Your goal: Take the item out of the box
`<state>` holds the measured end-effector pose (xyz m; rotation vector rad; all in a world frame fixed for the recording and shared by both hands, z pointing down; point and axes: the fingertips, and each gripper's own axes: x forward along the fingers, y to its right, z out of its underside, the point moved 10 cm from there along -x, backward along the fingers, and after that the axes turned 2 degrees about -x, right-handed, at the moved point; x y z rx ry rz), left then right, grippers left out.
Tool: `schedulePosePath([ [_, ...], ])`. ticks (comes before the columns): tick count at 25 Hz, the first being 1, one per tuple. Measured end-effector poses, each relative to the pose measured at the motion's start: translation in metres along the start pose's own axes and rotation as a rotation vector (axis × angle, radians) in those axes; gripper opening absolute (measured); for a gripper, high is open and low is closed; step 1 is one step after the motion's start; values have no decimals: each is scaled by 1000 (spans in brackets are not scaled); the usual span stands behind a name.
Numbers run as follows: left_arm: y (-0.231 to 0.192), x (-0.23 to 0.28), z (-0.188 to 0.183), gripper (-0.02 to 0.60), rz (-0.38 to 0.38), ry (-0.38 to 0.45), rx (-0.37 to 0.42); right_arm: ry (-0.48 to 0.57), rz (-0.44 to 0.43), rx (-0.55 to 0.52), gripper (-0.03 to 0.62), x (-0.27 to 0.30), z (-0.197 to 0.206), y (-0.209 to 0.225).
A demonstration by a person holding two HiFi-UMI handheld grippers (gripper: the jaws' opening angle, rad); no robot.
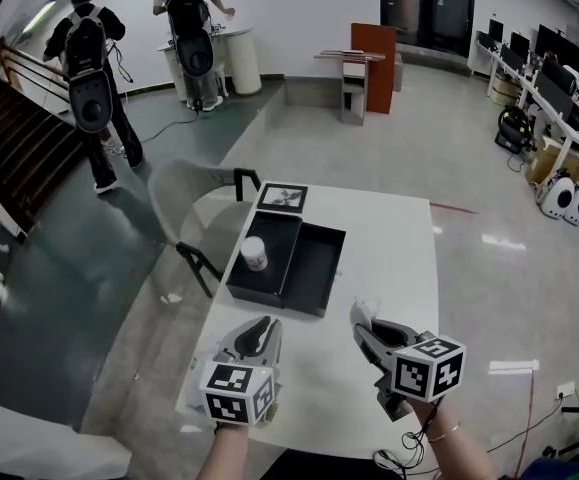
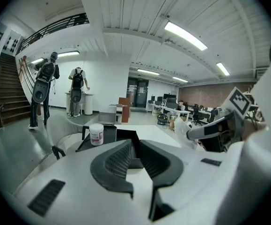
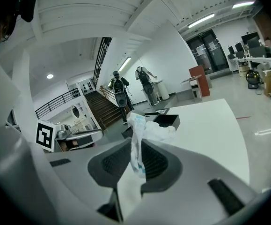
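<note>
An open black box (image 1: pixel 312 260) lies in two halves on the white table (image 1: pixel 389 238). A white jar (image 1: pixel 254 254) with a pale lid stands in its left half, and the jar (image 2: pixel 96 134) also shows in the left gripper view. My right gripper (image 1: pixel 365 330) hovers over the table's near part, right of the box, shut on a crumpled white plastic bag (image 3: pixel 147 130). The bag (image 1: pixel 364 311) sticks up past the fingertips. My left gripper (image 1: pixel 265 330) is near the table's front left edge, its jaws slightly apart with nothing between them.
A square marker card (image 1: pixel 282 197) lies just behind the box. A grey chair (image 1: pixel 194 203) stands at the table's left side. Two people with backpacks (image 1: pixel 89 68) stand far off by the stairs. Desks and equipment (image 1: pixel 554 118) line the right wall.
</note>
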<state>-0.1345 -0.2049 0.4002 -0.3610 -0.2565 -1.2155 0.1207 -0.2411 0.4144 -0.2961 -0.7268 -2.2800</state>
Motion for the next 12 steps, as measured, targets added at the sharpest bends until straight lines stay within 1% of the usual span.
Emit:
schedulePosePath([
  [12,-7,1,4,55,-6,5,-25,-12,-17,1,66,15,4,1],
])
